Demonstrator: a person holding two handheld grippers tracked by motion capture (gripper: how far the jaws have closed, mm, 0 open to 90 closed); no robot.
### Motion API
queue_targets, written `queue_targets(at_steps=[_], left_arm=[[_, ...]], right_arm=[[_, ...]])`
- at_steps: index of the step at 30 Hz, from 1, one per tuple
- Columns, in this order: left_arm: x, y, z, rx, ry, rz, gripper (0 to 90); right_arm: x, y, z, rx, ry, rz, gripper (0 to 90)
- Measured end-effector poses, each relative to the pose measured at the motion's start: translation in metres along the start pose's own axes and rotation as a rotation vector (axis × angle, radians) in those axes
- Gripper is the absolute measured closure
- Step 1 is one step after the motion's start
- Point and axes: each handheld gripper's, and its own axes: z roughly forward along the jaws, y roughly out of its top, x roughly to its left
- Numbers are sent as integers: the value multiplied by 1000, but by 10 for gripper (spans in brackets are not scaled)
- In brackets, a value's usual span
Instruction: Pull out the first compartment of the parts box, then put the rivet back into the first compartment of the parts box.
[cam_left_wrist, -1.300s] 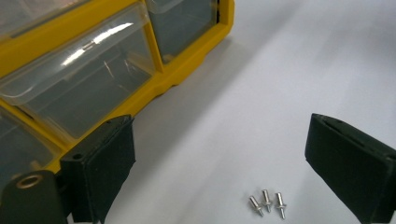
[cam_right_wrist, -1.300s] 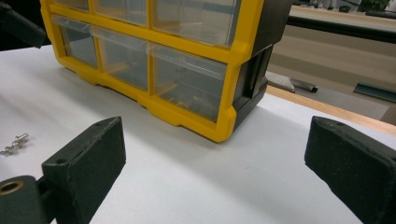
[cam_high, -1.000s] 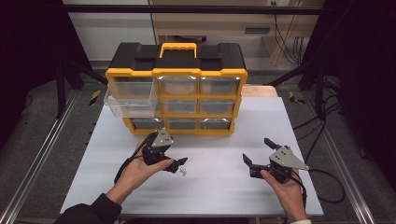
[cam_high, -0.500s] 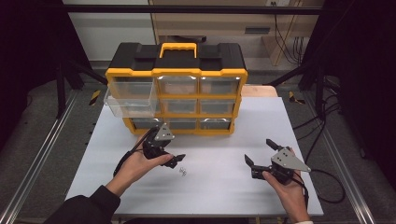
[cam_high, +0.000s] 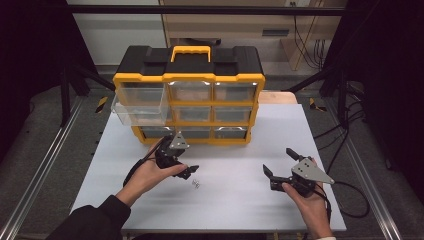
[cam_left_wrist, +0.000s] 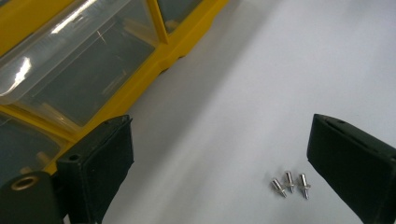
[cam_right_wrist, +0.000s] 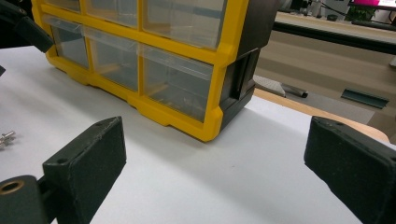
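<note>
Fingers of the left gripper (cam_high: 186, 169) stand wide apart and hold nothing; in the left gripper view the two black jaws frame a bare stretch of table (cam_left_wrist: 261, 93) with three small silver screws (cam_left_wrist: 290, 183) lying side by side just inside the right-hand jaw. Compared with a second ago, this gripper has drifted away from the person and toward the organizer (cam_high: 189, 95), while the screws (cam_high: 196, 184) stay on the white surface, now just off the jaw tips on the person's side. That shift suggests a release or a repositioning instead of a grasp: the screws are not held, and the jaws would have to come back down over them before closing.

The right gripper (cam_high: 280, 167) hangs open too, empty, well apart from the screws, and has barely moved; its own view looks past spread jaws at the organizer's yellow corner (cam_right_wrist: 210, 126).

One clear drawer (cam_high: 137, 109) on the organizer's left column sticks out from the frame, likely the place the screws are meant to go. Judged from this, the picking step is not yet done, and the tiny, closely grouped screws will demand a careful, low pinch.
</note>
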Motion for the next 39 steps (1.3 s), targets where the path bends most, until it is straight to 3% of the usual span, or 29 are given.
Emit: queue_targets(at_steps=[5,13,15,21,22,23,24,25,26,39], left_arm=[[0,0,-1,7,-11,-32,73],[-2,-1,1,52,-42,-18,82],[-4,-2,2,61,-30,-8,86],[-8,-5,6,86,-43,-28,159],[-8,-6,6,115,-42,-5,172],[-11,-7,9,104,-52,-24,187],[-11,-8,10,111,-59,-19,200],[-9,-8,10,145,-58,20,220],[-11,-10,12,135,-64,-2,235],[-24,-18,22,190,-70,-33,432]], right_arm=[[0,0,0,-3,-2,3,56],[0,0,1,3,1,7,55],[0,0,1,1,1,7,54],[0,0,1,0,2,6,53],[0,0,1,-1,2,5,53],[0,0,1,0,1,5,53],[0,0,0,0,1,6,53],[0,0,0,0,0,6,53],[-1,0,0,0,1,6,53],[0,0,0,4,0,8,52]])
